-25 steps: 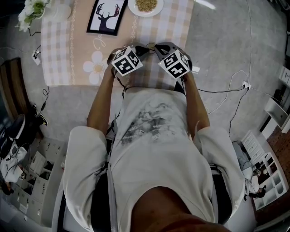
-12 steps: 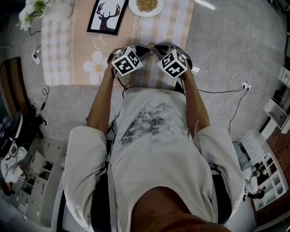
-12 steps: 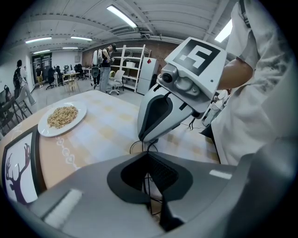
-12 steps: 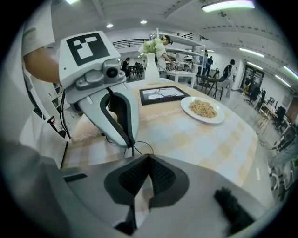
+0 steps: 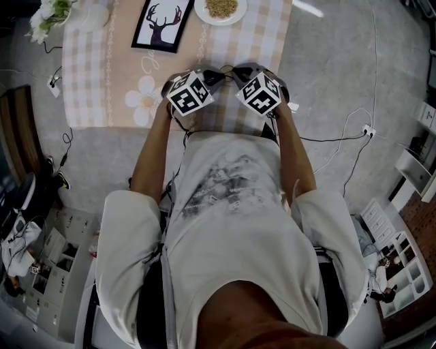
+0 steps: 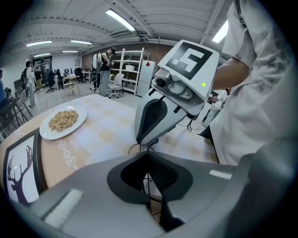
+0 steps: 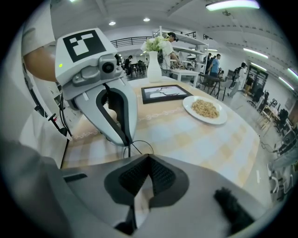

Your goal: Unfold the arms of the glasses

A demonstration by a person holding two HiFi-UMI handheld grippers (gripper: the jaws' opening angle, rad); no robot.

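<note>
The thin black wire-framed glasses (image 6: 135,148) hang just above the checked tablecloth (image 5: 225,41), between my two grippers. My left gripper (image 6: 149,158) is shut, and a thin wire part of the frame runs down between its pads. Facing it, my right gripper (image 7: 149,159) is shut too, with the wire rim (image 7: 138,148) reaching its tips. In the head view the left gripper (image 5: 216,73) and right gripper (image 5: 236,71) meet tip to tip at the table's near edge. Most of the glasses are hidden by the gripper bodies.
A white plate of grain (image 5: 219,8) and a framed deer picture (image 5: 161,24) lie farther back on the table. A vase of white flowers (image 5: 48,13) stands at the far left corner. Cables (image 5: 354,129) trail over the grey floor to the right.
The right gripper has rolled slightly about its own axis. Both hands have stayed where they were, and the grips look the same.
</note>
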